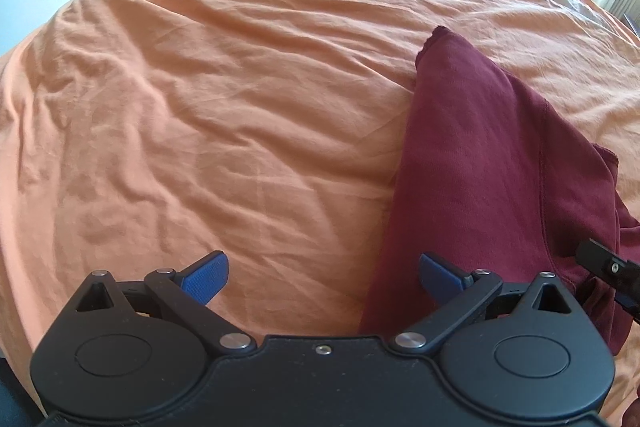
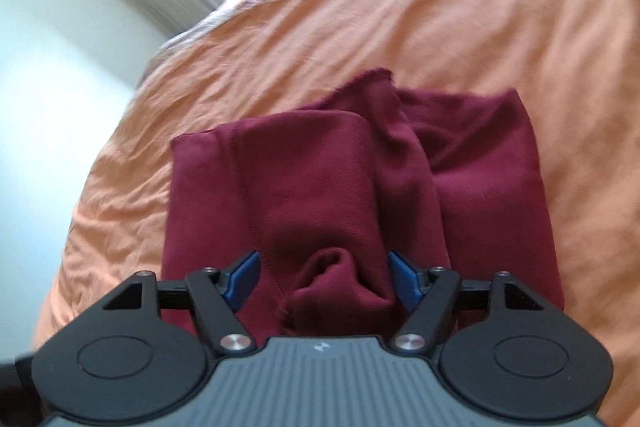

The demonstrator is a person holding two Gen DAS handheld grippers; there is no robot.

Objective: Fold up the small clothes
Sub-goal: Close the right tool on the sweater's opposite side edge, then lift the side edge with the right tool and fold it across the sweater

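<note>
We were mid-fold: the maroon garment [image 2: 352,167] lay bunched on the orange bed sheet [image 2: 500,19], centre of the right view. Our right tongs [image 2: 323,277] stood open astride a raised fold; our left tongs [image 1: 323,277] gaped empty. Next, we judged, pinch that fold.

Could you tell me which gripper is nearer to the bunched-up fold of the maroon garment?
Right. The right gripper has its fingers either side of the bunched fold of the maroon garment; the left gripper hovers mostly over the orange sheet, beside the garment's edge.
</note>
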